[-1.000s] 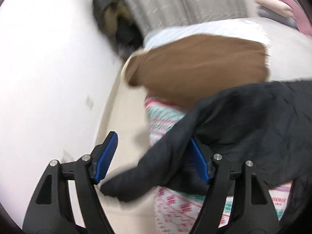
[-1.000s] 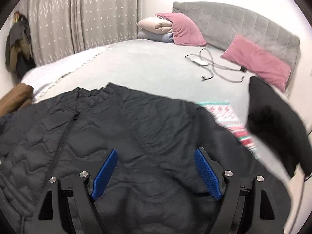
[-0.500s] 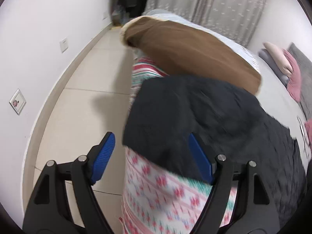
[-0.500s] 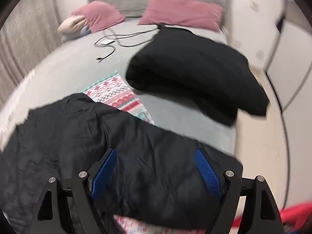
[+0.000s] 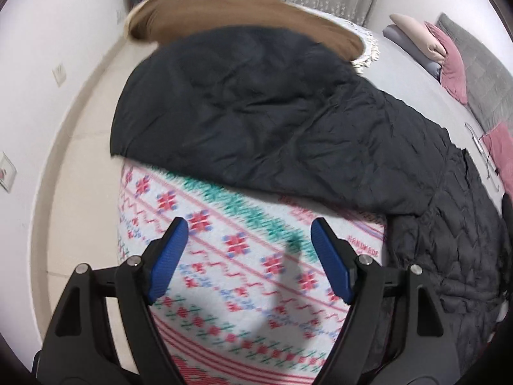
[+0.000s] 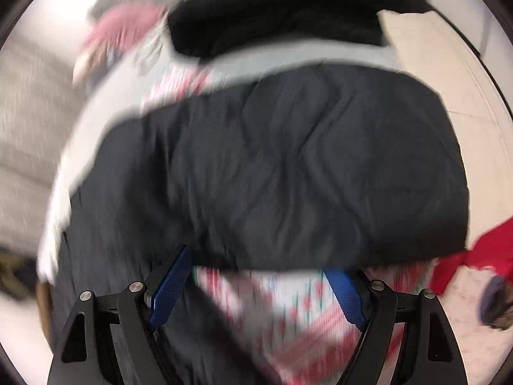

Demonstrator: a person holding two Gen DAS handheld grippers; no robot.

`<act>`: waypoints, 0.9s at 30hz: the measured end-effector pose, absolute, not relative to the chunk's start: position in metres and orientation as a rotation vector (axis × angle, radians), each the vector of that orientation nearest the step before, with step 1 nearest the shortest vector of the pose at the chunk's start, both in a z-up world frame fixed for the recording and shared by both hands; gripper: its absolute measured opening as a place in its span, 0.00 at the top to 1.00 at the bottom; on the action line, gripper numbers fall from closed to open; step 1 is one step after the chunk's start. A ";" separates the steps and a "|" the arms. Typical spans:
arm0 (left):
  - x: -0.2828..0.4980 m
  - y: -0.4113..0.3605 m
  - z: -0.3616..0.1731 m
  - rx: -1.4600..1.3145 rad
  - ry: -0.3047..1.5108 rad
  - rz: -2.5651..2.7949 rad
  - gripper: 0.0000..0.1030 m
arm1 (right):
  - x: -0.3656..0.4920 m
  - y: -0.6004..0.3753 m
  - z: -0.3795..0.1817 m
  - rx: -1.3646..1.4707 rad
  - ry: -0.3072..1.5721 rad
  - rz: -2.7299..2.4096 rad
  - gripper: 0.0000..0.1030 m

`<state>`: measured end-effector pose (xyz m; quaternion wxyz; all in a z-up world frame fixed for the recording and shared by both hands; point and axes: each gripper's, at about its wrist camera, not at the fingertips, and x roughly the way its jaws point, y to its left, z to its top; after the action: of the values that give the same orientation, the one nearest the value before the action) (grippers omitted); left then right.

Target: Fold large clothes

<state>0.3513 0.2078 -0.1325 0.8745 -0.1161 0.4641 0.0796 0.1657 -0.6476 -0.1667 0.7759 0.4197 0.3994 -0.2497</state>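
A black quilted jacket lies spread on the bed, with one sleeve stretched out to the left over a red, green and white patterned blanket. My left gripper hangs open over the blanket, just short of that sleeve, with nothing between its fingers. The right wrist view is blurred. In it the jacket's other sleeve lies across the picture. My right gripper is open, its fingertips at the sleeve's near edge and the patterned blanket showing between them.
A brown garment lies behind the jacket at the bed's far corner. Pink pillows and a cable are on the grey bed. Another black garment lies beyond the sleeve. Tiled floor borders the bed; something red lies low right.
The sleeve that hung between my left fingers now lies flat on the bed, and that gripper has sunk toward the blanket. My right gripper has swung and rolled over to the other sleeve.
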 end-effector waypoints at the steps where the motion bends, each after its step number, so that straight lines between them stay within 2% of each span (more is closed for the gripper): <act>1: 0.351 0.199 -0.128 -0.237 0.960 0.148 0.23 | 0.165 -0.655 -0.164 0.920 0.804 -0.581 0.19; 4: 0.351 0.165 -0.112 -0.195 0.918 0.092 0.23 | 0.163 -0.676 -0.163 0.954 0.660 -0.692 0.21; 6: 0.356 0.129 -0.102 -0.126 0.895 0.046 0.23 | 0.165 -0.684 -0.160 0.934 0.589 -0.754 0.62; 7: 0.358 0.117 -0.096 -0.098 0.891 0.022 0.23 | 0.170 -0.686 -0.154 0.898 0.597 -0.759 0.94; 12: 0.370 0.024 -0.081 0.050 0.894 -0.140 0.23 | 0.178 -0.671 -0.073 0.607 0.430 -0.715 0.96; 14: 0.373 -0.015 -0.076 0.086 0.892 -0.208 0.23 | 0.169 -0.677 -0.052 0.628 0.398 -0.702 0.95; 21: 0.340 -0.163 -0.080 0.186 0.908 -0.527 0.23 | 0.159 -0.717 -0.025 0.503 0.409 -0.698 0.96; 23: 0.324 -0.188 -0.089 0.163 0.904 -0.614 0.23 | 0.161 -0.713 -0.018 0.453 0.365 -0.668 0.96; 25: 0.313 -0.211 -0.113 0.184 0.946 -0.667 0.23 | 0.180 -0.700 -0.007 0.280 0.327 -0.672 0.96; 27: 0.306 -0.227 -0.152 0.231 1.056 -0.664 0.23 | 0.195 -0.714 -0.016 0.222 0.404 -0.735 0.92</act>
<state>0.3060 -0.2265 -0.1523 0.8056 0.1079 0.4932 -0.3100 0.1954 -0.7137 -0.0161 0.9074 0.1077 0.1958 -0.3559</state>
